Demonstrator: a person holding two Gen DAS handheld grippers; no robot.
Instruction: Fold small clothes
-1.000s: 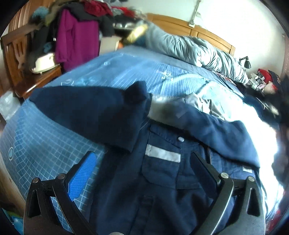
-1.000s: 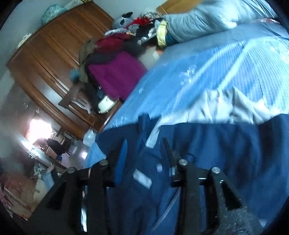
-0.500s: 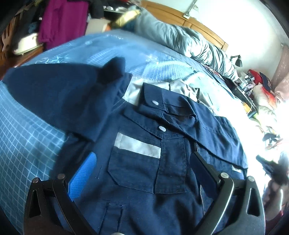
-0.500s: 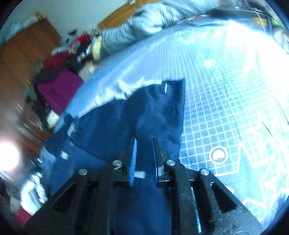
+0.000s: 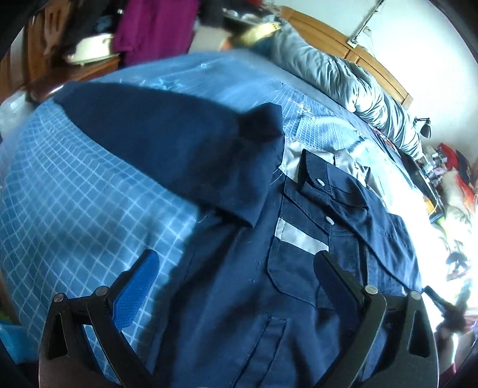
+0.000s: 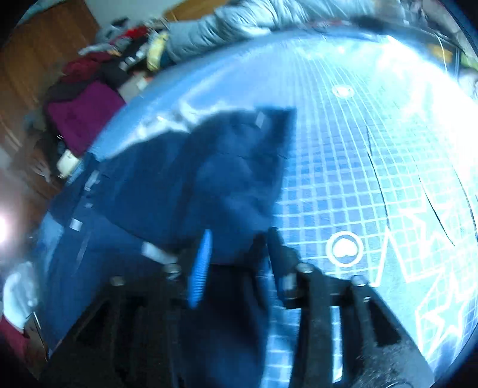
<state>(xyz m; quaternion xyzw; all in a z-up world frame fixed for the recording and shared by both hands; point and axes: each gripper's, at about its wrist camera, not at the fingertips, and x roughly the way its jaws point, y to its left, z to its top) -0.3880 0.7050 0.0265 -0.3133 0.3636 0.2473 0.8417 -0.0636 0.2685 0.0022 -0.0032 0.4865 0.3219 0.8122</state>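
A navy work shirt [image 5: 239,283] lies front-up on the blue grid bed sheet [image 5: 74,209]. It has a grey stripe [image 5: 298,237] over its chest pocket. One sleeve [image 5: 155,131] spreads toward the far left. My left gripper [image 5: 236,265] hovers open over the shirt's chest, with nothing between its fingers. In the blurred right wrist view the other sleeve [image 6: 233,173] stretches away across the sheet [image 6: 358,179]. My right gripper [image 6: 239,250] sits low over that sleeve's near end, jaws apart, with dark cloth beneath them.
A grey duvet [image 5: 343,77] is bunched along the wooden headboard [image 5: 328,32]. A pile of clothes with a magenta garment [image 5: 155,27] sits beyond the bed's far left corner. A lamp [image 5: 424,128] and clutter [image 5: 454,167] stand to the right.
My right gripper's jaws have widened from nearly shut half a second ago, still over the right sleeve. The left view has swung back toward the left sleeve; the left jaws stay open.
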